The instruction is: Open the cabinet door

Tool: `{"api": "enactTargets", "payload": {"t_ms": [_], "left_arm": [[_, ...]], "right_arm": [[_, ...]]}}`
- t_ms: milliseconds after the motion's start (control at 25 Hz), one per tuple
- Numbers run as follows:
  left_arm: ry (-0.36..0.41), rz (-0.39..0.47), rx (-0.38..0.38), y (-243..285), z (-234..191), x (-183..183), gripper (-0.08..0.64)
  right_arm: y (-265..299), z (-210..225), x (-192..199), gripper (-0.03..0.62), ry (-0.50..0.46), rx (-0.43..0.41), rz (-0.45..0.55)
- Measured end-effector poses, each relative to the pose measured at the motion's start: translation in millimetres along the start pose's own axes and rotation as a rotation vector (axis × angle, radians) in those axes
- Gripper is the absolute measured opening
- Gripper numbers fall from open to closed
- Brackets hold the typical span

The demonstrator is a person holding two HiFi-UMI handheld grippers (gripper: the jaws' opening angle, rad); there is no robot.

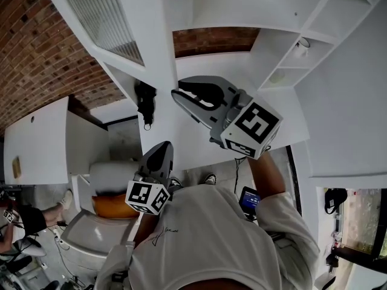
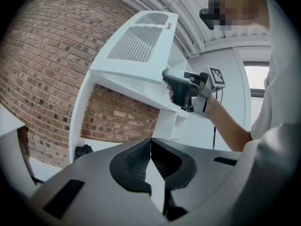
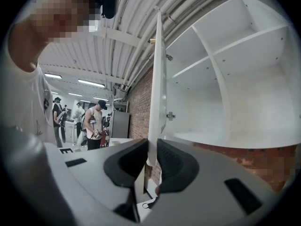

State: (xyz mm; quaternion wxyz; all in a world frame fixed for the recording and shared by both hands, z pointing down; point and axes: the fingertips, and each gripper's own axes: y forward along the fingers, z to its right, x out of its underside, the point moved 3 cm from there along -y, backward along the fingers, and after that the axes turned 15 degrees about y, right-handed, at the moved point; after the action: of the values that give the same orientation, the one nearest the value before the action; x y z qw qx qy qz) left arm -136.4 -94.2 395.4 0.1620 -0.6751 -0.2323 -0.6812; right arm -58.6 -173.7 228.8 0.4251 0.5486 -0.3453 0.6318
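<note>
The white cabinet door (image 1: 151, 35), with a ribbed glass panel (image 1: 112, 17), stands swung out from the wall cabinet (image 1: 284, 53). My right gripper (image 1: 176, 94) is shut on the door's lower edge. In the right gripper view the door edge (image 3: 157, 79) runs up from between the pads of the right gripper (image 3: 152, 157), and the empty white shelves (image 3: 225, 55) lie open to its right. My left gripper (image 1: 163, 147) hangs lower, away from the door. It is shut with nothing in it, and in its own view the left gripper (image 2: 150, 147) faces the door (image 2: 136, 46) from below.
A brick wall (image 1: 36, 53) lies behind and left of the cabinet. A small black object (image 1: 145, 101) sits on the white ledge under the door. A white chair with an orange cushion (image 1: 109, 205) stands below. Several people (image 3: 94, 126) stand far off in the room.
</note>
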Motion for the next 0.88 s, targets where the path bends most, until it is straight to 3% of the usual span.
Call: {"api": "enactTargets", "payload": {"t_ms": [200,640,880], "left_arm": [[-0.008,0.001,-0.001,-0.9,-0.1,-0.1,0.015],[-0.010,0.005,-0.034,-9.8,-7.3,-0.3,0.015],[-0.016,0.007,-0.067,-20.3,-15.7,0.2,0.015]], "right_arm": [[3.8,-22.0,2.1,0.066,-0.064,-0.071,-0.040],[19.5,-61.2,4.9,0.066,-0.066,-0.214,-0.038],[28.3,-74.5,5.5,0.067,-0.065,-0.251,-0.035]]}}
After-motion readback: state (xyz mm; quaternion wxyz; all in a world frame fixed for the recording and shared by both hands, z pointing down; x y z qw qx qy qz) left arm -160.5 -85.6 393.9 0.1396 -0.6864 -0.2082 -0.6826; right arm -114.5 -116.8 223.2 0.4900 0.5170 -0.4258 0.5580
